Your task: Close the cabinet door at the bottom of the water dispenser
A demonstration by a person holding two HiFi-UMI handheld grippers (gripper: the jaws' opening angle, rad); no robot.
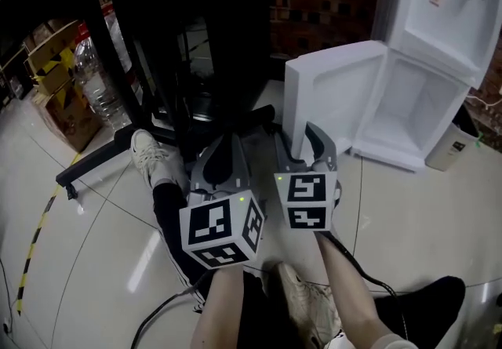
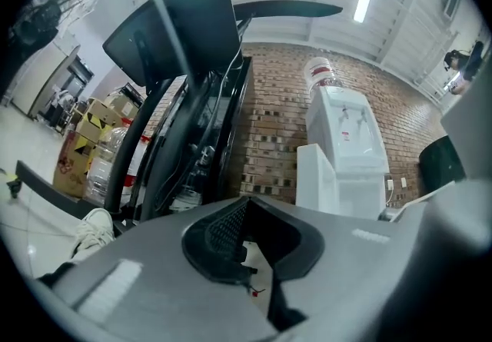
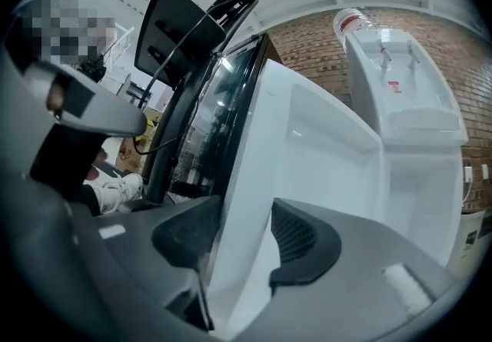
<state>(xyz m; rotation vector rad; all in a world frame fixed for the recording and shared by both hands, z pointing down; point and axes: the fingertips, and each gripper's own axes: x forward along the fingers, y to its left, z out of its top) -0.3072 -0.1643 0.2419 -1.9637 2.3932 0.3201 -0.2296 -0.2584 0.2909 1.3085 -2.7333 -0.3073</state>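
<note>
The white water dispenser (image 1: 447,2) stands at the upper right against a brick wall, its bottom compartment (image 1: 420,112) showing. Its white cabinet door (image 1: 329,92) is swung wide to the left. My right gripper (image 1: 302,139) straddles the door's free edge. In the right gripper view the door (image 3: 307,148) fills the gap of this gripper (image 3: 242,233), with both pads against its faces. My left gripper (image 1: 223,159) hangs to the left of the door, apart from it. Its jaws (image 2: 244,206) meet at the tips with nothing between them. The left gripper view shows the dispenser (image 2: 346,133) farther off.
A black chair and stand (image 1: 180,65) rise just left of the door, with a base leg (image 1: 102,159) across the floor. Cardboard boxes and water bottles (image 1: 86,81) sit at far left. A person's shoe (image 1: 149,155) lies by my left gripper. A small white box (image 1: 451,147) stands right of the dispenser.
</note>
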